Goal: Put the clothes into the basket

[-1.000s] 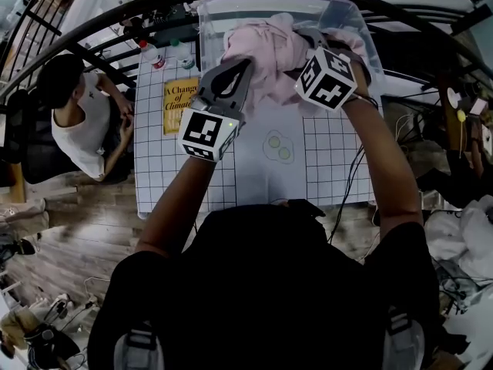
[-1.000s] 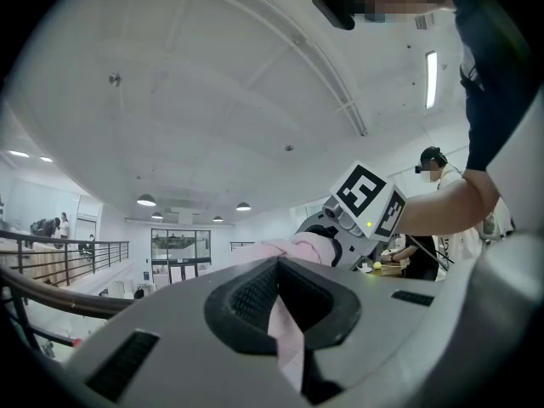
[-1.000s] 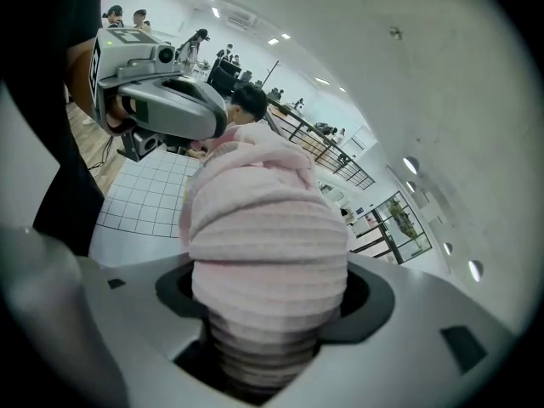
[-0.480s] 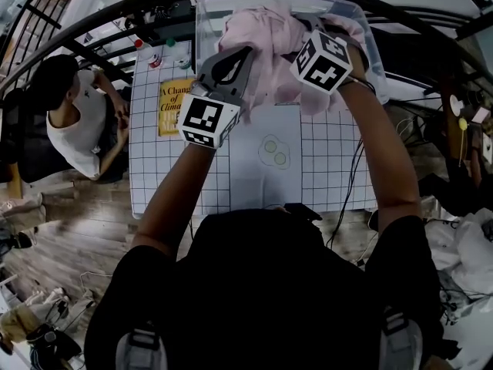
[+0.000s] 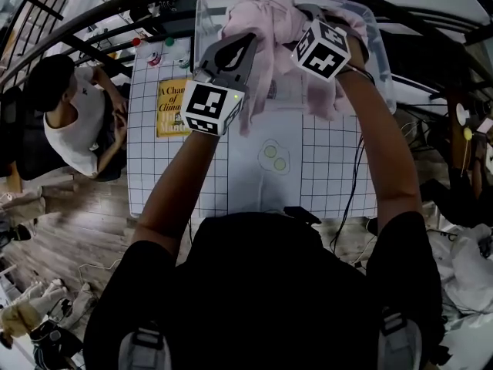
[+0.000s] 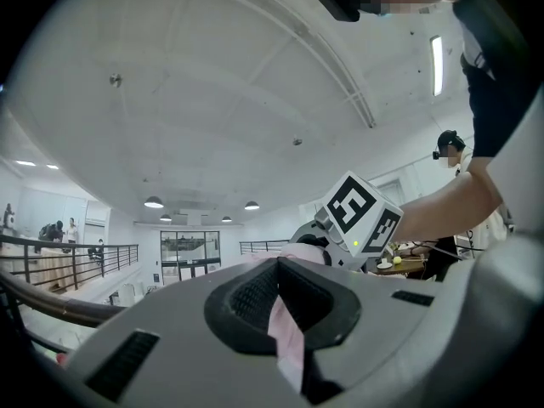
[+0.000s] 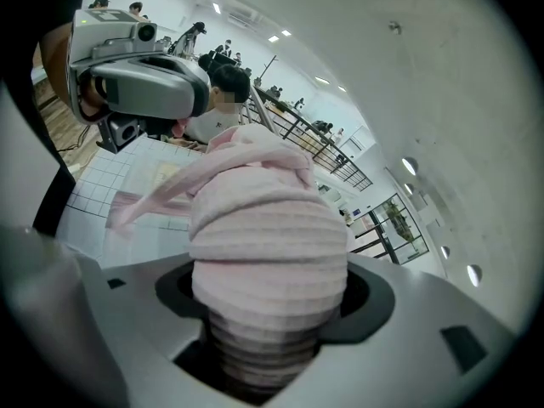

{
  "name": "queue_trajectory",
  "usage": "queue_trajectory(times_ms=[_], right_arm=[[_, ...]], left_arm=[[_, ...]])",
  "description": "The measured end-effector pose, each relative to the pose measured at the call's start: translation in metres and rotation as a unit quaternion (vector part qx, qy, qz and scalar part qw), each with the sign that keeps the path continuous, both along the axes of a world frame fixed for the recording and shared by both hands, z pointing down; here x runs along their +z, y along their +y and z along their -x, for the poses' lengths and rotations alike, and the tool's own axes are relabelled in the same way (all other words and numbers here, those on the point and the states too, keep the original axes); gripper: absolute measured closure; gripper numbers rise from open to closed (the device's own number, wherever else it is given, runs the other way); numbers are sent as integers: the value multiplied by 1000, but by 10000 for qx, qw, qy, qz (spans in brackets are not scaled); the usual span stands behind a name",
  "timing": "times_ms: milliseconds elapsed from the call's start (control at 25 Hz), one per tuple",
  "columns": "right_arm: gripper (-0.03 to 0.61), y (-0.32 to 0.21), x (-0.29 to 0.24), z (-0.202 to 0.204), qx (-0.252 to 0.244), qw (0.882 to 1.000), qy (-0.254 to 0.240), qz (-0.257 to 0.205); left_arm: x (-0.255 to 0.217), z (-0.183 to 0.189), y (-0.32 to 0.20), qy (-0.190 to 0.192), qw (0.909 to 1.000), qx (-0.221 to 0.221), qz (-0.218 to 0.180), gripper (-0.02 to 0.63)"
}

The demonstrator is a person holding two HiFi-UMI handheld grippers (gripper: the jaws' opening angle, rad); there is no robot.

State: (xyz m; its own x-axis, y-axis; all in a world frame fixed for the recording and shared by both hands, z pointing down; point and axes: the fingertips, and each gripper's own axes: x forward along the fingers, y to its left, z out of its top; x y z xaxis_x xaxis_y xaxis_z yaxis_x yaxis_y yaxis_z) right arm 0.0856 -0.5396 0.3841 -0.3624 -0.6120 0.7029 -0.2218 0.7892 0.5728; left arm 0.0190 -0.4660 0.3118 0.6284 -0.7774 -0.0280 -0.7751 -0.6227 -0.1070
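A pink ribbed garment [image 5: 269, 25] hangs bunched between both grippers, over the clear plastic basket [image 5: 379, 60] at the table's far end. Its loose ends dangle past the basket's near rim onto the grid mat. My left gripper [image 5: 245, 45] is shut on a thin fold of the pink cloth [image 6: 285, 334], its jaws pointing up toward the ceiling. My right gripper [image 5: 306, 14] is closed around a thick roll of the same garment [image 7: 268, 245]. The left gripper [image 7: 144, 79] appears in the right gripper view, and the right gripper's marker cube [image 6: 361, 215] in the left gripper view.
A white grid mat [image 5: 177, 176] covers the table, with a yellow book [image 5: 171, 106] at its left and two small yellow-green discs [image 5: 274, 156] mid-table. Small bottles [image 5: 154, 52] stand by the basket's left side. A person [image 5: 69, 122] sits left of the table; a dark railing curves behind.
Both grippers have risen with the pink garment. It has come up off the basket, and its ends now hang lower over the near rim.
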Motion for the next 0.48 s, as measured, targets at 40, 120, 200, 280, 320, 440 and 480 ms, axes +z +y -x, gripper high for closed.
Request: queue_trajectory(times_ms=[40, 120, 200, 280, 320, 440, 480], right_arm=[[233, -5, 5, -1, 6, 10000, -1, 24], [233, -17, 15, -2, 27, 10000, -18, 81], [233, -28, 27, -3, 42, 9999, -39, 149], [233, -37, 39, -6, 60, 9997, -39, 217], [233, -42, 46, -7, 71, 9996, -35, 257], [233, -49, 71, -8, 65, 9991, -31, 429], [233, -50, 79, -8, 53, 9988, -28, 491]], left_arm=[[3, 0, -5, 16, 10000, -29, 14, 611], [7, 0, -16, 61, 9999, -83, 27, 610], [10, -2, -25, 68, 9999, -93, 28, 611], [14, -6, -33, 9, 10000, -52, -14, 611], [18, -8, -37, -25, 10000, -29, -26, 610], [32, -8, -48, -25, 10000, -23, 36, 611], [37, -8, -51, -14, 10000, -34, 64, 611]])
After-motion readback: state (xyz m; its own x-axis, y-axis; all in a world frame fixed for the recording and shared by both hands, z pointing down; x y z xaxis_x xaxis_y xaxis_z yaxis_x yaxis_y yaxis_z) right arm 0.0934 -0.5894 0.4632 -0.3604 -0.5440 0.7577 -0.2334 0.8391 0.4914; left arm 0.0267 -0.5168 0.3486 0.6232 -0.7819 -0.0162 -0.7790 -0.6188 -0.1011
